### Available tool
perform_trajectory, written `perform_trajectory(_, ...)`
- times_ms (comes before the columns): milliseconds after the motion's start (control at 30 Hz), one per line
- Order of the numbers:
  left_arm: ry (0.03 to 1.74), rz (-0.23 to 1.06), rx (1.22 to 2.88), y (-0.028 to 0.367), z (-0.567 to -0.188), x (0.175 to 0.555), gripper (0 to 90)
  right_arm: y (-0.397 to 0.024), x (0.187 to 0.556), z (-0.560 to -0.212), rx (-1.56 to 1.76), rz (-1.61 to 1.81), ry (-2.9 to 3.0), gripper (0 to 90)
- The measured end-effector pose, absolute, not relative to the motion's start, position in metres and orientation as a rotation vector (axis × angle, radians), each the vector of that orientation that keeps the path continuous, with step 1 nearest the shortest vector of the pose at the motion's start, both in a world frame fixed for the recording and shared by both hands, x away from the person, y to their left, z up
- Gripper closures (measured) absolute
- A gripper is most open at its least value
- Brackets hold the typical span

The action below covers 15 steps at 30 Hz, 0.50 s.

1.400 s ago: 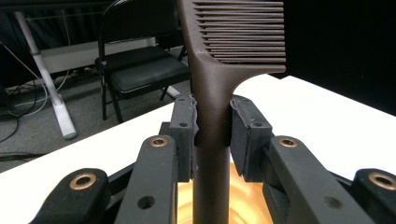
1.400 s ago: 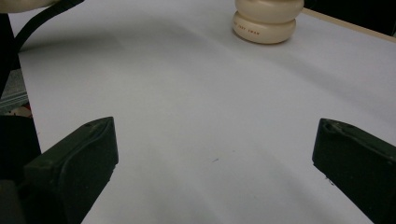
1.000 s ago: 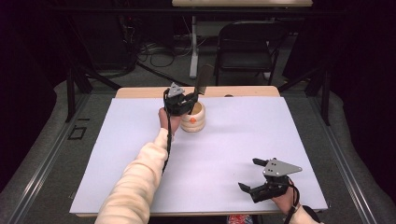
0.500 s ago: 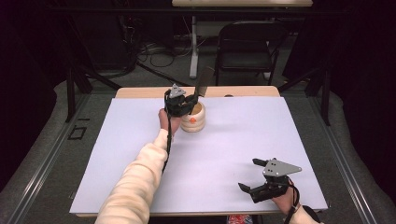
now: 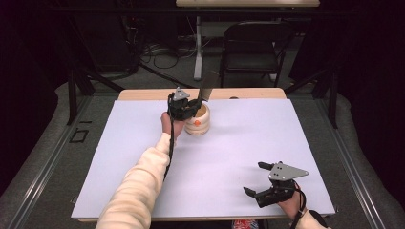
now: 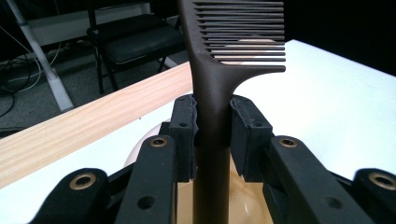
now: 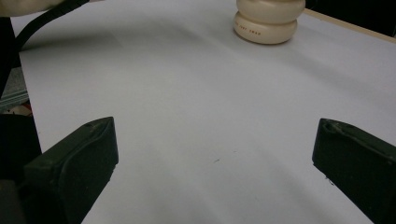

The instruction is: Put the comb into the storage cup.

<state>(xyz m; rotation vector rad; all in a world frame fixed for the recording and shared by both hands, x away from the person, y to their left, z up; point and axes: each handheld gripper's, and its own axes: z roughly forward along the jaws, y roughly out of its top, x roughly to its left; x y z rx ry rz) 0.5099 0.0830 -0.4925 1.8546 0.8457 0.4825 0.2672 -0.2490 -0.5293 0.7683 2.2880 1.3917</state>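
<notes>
My left gripper [image 5: 190, 108] is shut on the handle of a dark brown comb [image 6: 219, 84], which stands upright with its teeth [image 6: 247, 32] pointing right in the left gripper view. The comb [image 5: 207, 88] hangs over the mouth of a cream, ribbed wooden holder [image 5: 198, 122] at the back of the table; its lower end reaches into the holder [image 6: 243, 200]. My right gripper [image 5: 257, 179] rests low near the front right of the table, open with nothing between its jaws [image 7: 212, 158]. The holder [image 7: 268, 21] stands far ahead of it.
A white sheet [image 5: 239, 143] covers the table, with a bare wooden strip [image 5: 248, 93] along the far edge. A black folding chair [image 5: 253, 43] and a stand's leg [image 5: 197, 52] are on the floor behind. The left gripper's cable [image 7: 42, 18] trails along the sleeve.
</notes>
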Motion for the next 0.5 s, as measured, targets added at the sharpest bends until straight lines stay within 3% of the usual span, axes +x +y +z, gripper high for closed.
perform_trajectory(500, 0.853, 0.478, 1.828, 0.0815, -0.4993, 0.5107, 72.3, -0.2491, 0.2668, -0.5284, 0.762, 1.397, 2.282, 0.0)
